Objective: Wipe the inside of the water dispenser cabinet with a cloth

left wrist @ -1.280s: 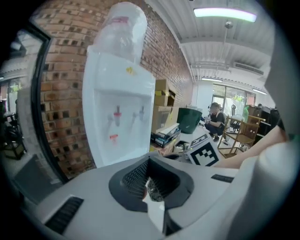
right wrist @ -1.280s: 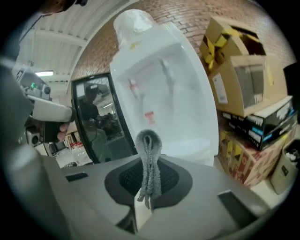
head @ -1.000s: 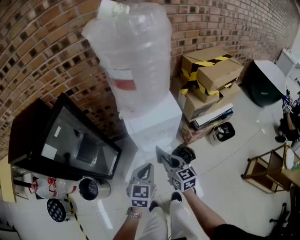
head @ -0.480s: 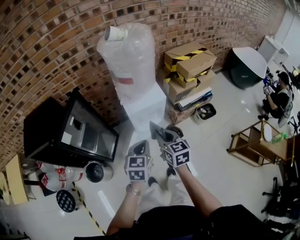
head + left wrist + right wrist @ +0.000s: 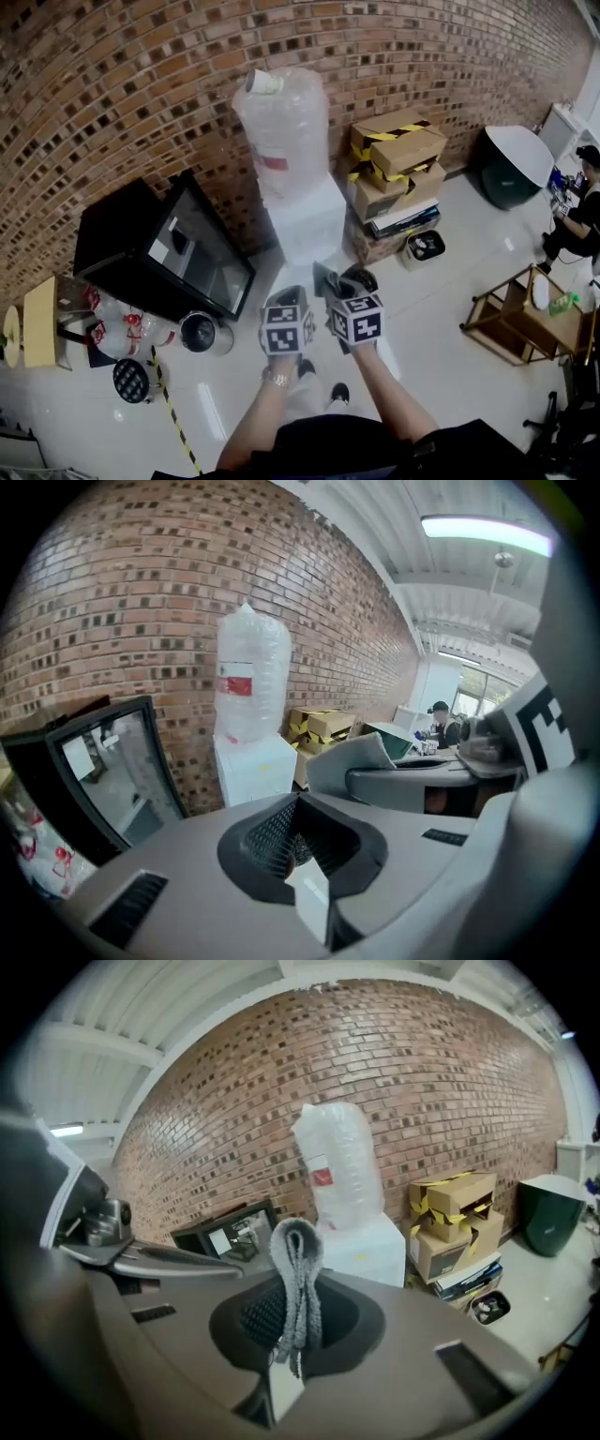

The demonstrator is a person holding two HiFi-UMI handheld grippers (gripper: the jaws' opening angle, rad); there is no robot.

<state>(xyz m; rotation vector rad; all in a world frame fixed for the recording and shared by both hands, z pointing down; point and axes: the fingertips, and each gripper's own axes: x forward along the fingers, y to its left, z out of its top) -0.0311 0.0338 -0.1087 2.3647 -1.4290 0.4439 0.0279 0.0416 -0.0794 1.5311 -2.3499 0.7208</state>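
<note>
In front of brick wall [image 5: 112,84], white boxy water dispenser [image 5: 305,220] standing, bottle [image 5: 281,122] in crinkly clear plastic on top, well apart from both grippers. Right gripper view showing plainly what head view is barely showing: right gripper [image 5: 291,1330] clamping folded grey fuzzy cloth [image 5: 296,1269], loop sticking up. Left gripper view showing left gripper [image 5: 298,841] jaws pressing together, nothing between, black meshed pads. Only head view showing both grippers side by side over glossy pale floor [image 5: 450,281].
</note>
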